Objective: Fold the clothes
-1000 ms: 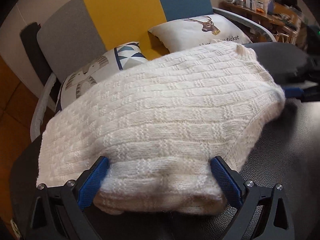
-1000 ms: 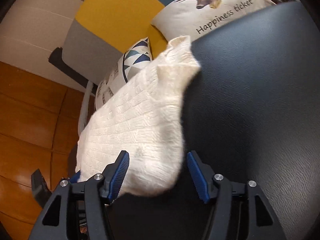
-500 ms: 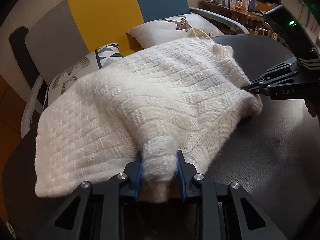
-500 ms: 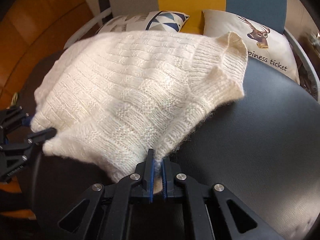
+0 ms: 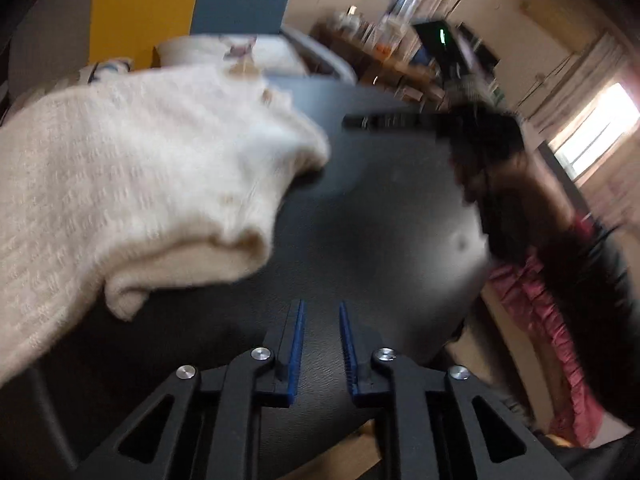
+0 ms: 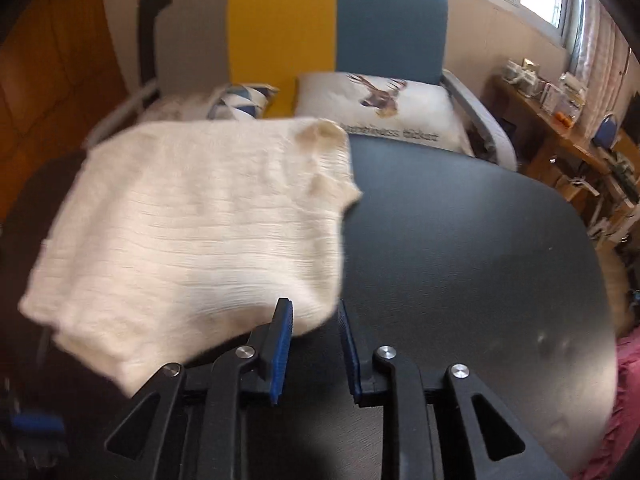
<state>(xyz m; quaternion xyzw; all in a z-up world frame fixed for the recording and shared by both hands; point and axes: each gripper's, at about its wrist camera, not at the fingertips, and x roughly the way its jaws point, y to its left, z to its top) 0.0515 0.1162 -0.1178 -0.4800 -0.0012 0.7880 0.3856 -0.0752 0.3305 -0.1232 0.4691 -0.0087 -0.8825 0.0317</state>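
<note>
1. A cream knitted sweater [image 6: 192, 220] lay folded on a dark round table [image 6: 460, 240], occupying the table's left part in the right wrist view. The frames were blurred by motion.
2. The left gripper [image 5: 320, 316] stood over bare tabletop [image 5: 380, 208] with nothing between its blue pads [image 5: 297, 344]. A narrow gap showed between them, and the jaws were closing. The sweater [image 5: 132, 184] lay up and to the left of it, apart from the fingers, with a rolled fold at its near edge.
3. The right gripper [image 6: 314, 312] had released the garment. Its jaws were opening, with a gap between the pads [image 6: 282, 344]. The sweater's near corner reached into the gap between the fingertips; whether it touched the left pad could not be told.
4. The neck opening of the sweater sat at its far right corner, near the table's far edge.
5. Beyond the table stood an armchair [image 6: 336, 20] with grey, yellow and blue back panels. Two cushions rested on it: a deer-print cushion [image 6: 380, 108] and a triangle-pattern cushion [image 6: 240, 102].
6. A person in a pink garment [image 5: 548, 312] was at the table's right edge in the left wrist view.
</note>
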